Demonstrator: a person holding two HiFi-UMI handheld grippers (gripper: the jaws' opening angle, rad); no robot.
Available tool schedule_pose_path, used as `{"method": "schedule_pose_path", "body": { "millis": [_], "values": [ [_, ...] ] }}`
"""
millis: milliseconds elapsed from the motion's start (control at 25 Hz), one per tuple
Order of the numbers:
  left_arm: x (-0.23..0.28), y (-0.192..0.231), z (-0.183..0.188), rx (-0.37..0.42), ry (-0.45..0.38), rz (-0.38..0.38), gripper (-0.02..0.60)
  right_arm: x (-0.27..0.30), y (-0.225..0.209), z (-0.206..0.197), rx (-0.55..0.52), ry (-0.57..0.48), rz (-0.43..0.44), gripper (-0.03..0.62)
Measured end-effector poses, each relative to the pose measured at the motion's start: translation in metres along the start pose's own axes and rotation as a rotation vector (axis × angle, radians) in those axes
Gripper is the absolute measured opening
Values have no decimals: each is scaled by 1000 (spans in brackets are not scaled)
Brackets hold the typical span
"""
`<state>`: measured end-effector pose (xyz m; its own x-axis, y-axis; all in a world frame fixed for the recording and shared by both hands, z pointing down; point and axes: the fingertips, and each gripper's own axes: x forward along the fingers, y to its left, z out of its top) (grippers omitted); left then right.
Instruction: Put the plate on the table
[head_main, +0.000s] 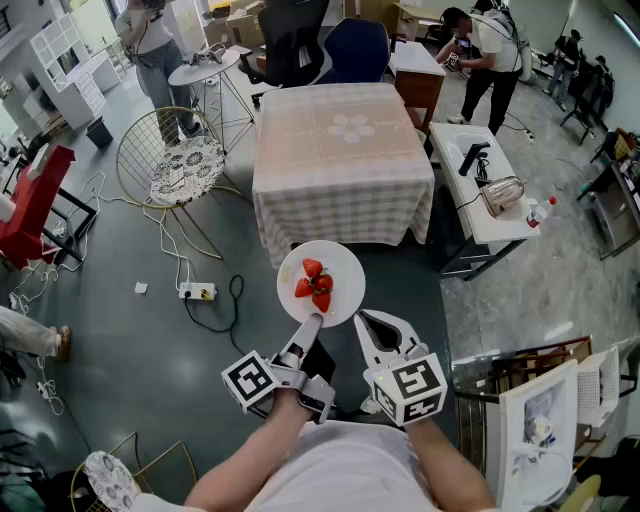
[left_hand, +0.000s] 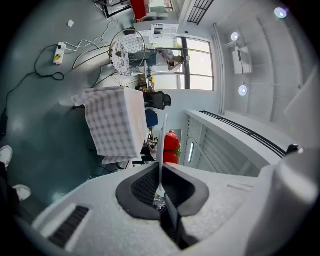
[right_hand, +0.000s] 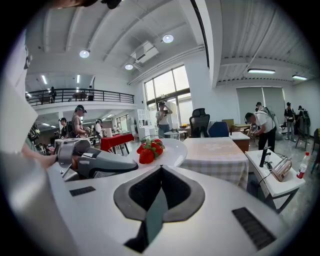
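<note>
Carrying plate (head_main: 342, 264), table (head_main: 340, 150) well ahead of the jaws.
Left gripper (head_main: 308, 325) pinching rim; right gripper (head_main: 378, 328) pressed together, empty. Next: reach forward, keep level, set down.

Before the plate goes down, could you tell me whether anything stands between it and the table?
Nothing visible does. The plate, gripped at its edge by the left gripper, hangs over floor just short of the table, whose cloth top is bare.

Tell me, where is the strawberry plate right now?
Head view, centre: the plate is in the air, its near rim pinched by the left tongs, short of the checked table.
</note>
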<state>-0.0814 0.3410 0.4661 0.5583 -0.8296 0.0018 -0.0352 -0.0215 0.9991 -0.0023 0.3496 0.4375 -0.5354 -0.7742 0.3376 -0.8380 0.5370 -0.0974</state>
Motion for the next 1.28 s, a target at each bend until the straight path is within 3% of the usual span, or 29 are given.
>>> {"method": "schedule_pose_path", "body": {
  "millis": [800,1280],
  "values": [
    [3,9,19,-49,16,9,17,18,11,4,14,2,-8,5],
    [66,13,20,-36,-19,34,17,47,-53,10,39,-5,38,5]
  ]
}}
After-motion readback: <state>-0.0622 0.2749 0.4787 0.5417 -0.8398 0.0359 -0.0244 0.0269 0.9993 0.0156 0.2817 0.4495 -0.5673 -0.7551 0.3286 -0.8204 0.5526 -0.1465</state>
